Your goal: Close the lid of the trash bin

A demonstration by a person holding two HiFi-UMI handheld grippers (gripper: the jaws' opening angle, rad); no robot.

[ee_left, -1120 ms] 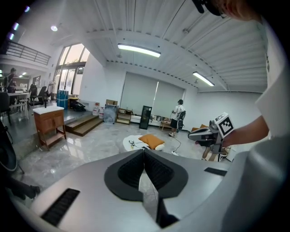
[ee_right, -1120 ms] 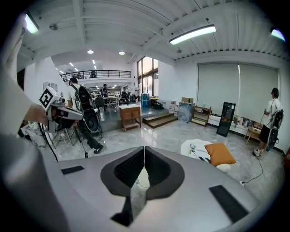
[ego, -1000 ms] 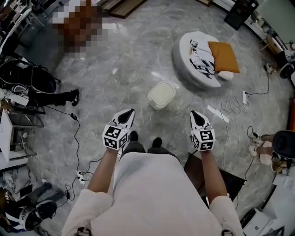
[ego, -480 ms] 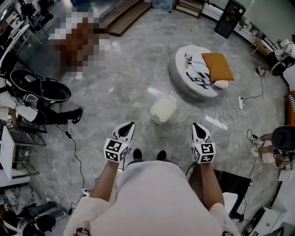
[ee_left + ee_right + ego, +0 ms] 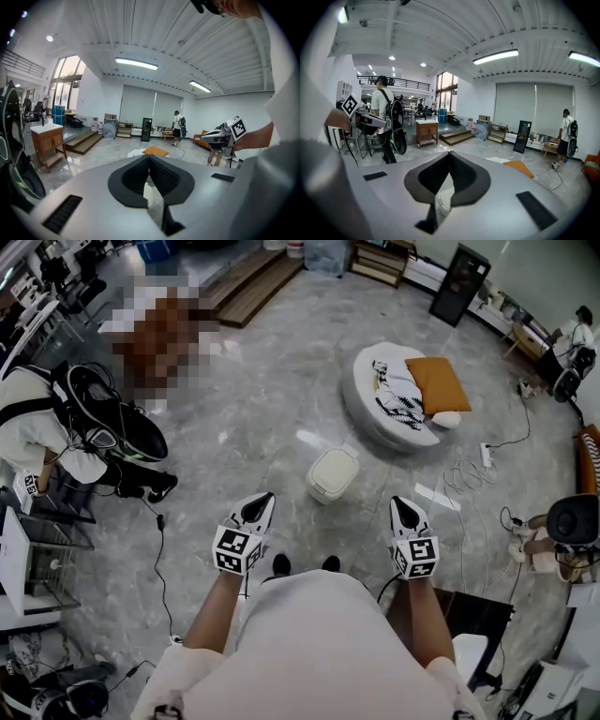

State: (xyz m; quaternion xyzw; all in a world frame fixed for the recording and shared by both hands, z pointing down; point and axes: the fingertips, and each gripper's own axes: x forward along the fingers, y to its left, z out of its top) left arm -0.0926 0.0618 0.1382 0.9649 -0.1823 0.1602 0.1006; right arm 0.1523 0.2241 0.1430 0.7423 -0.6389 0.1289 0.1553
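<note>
A small cream trash bin stands on the grey marble floor ahead of my feet, its lid lying flat on top. My left gripper hangs in the air nearer me and to the bin's left, jaws shut with nothing in them. On the bin's right, my right gripper is shut and empty as well. Neither touches the bin. A pale sliver of the bin shows below the closed jaws in the left gripper view, and the bin also shows in the right gripper view.
A round white floor cushion with an orange pillow lies beyond the bin. Cables and a power strip trail on the floor at right. A person with a black backpack stands at left. Wooden steps lie far back.
Both grippers have risen a little and stay shut. The head view now takes in more of the far room. The person with the backpack has come further into view at left.
</note>
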